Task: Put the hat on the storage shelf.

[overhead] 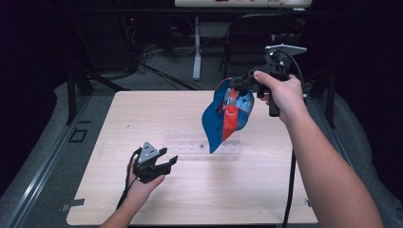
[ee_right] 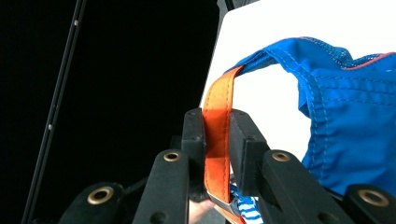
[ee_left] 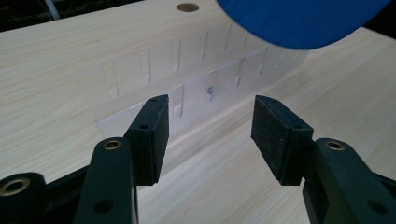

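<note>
A blue cap [overhead: 215,124] with an orange strap [overhead: 230,118] hangs in the air over the right half of the wooden table [overhead: 138,114]. My right gripper [overhead: 239,84] is shut on that orange strap [ee_right: 217,126], and the blue cloth [ee_right: 345,116] droops to one side of the jaws. Below the cap, a clear plastic rack [overhead: 199,146] with slots lies on the table. My left gripper [overhead: 169,159] is held low near the table's front left, open, with nothing between its jaws. In the left gripper view, my left gripper [ee_left: 210,135] faces the rack [ee_left: 196,79], and the cap's blue brim [ee_left: 299,21] hangs above it.
Behind the table stand a dark chair [overhead: 247,38] and a white table leg [overhead: 197,47], with cables on the floor. A black frame post [overhead: 71,90] rises at the table's far left. A round hole [ee_left: 187,7] marks the tabletop beyond the rack.
</note>
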### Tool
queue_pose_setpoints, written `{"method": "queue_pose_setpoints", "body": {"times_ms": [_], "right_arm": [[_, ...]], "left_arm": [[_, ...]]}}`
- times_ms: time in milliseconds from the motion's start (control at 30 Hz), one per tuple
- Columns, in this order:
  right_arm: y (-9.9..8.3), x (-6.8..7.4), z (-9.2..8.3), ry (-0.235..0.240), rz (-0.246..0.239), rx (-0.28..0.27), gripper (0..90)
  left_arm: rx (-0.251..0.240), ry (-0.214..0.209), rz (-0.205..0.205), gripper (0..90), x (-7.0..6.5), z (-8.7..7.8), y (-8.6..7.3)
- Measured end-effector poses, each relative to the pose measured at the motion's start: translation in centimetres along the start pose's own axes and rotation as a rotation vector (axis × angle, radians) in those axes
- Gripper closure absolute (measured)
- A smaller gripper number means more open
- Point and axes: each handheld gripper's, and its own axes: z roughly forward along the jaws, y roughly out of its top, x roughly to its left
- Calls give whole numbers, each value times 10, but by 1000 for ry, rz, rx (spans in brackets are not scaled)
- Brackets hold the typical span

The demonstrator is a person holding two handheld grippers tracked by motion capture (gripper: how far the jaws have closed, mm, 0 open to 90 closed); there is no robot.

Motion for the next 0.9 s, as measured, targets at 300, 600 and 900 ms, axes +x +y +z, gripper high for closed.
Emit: {"method": "queue_pose_setpoints", "body": {"times_ms": [300,600,900], "right_arm": [[4,-3,7,-8,9,-17,781],[5,-1,15,-15,5,-12,781],[4,-2,23,-10,4,-10,781]], "left_arm": [[-32,-39,39,482,-25,18,22],[-33,-86,86,539,-48,34,40],[-39,-101,132,541,-68,44,50]]}}
